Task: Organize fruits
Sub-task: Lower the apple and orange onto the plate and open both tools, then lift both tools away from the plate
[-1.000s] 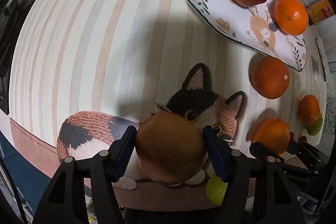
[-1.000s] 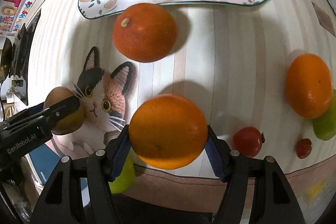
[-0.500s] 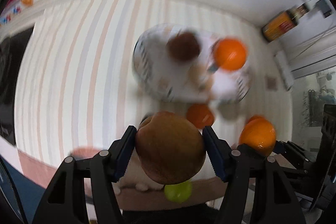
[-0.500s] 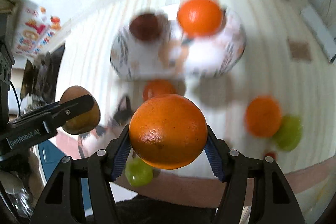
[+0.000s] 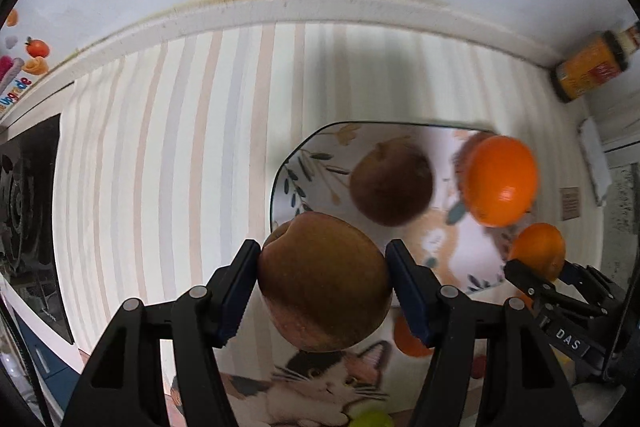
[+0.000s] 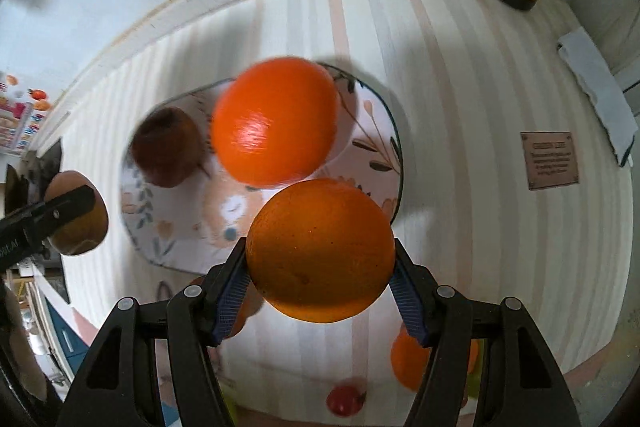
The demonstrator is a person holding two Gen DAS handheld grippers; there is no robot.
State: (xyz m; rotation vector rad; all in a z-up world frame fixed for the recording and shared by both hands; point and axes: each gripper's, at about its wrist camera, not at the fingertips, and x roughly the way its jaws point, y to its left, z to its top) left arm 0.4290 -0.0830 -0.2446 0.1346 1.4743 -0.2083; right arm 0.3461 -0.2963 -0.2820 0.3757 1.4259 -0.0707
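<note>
Plate (image 6: 394,163) partly hidden behind held orange (image 6: 320,251), edges motion-blurred.

Soft, even indoor light fills both views, with no hard glare on the striped cloth (image 5: 168,163). Beyond the left gripper (image 5: 322,281), the plate (image 5: 292,171) and its orange (image 5: 502,181) are smeared by motion blur, while the brown apple (image 5: 324,283) between the fingers stays sharp. Ahead of the right gripper (image 6: 320,269), the plate's orange (image 6: 276,121) carries a white highlight, perhaps from a lamp overhead, and the held orange (image 6: 320,251) is dim underneath. Dark shadows fall behind the plate in both views. Fisheye bending curves the wall edge, and the corners go black.
</note>
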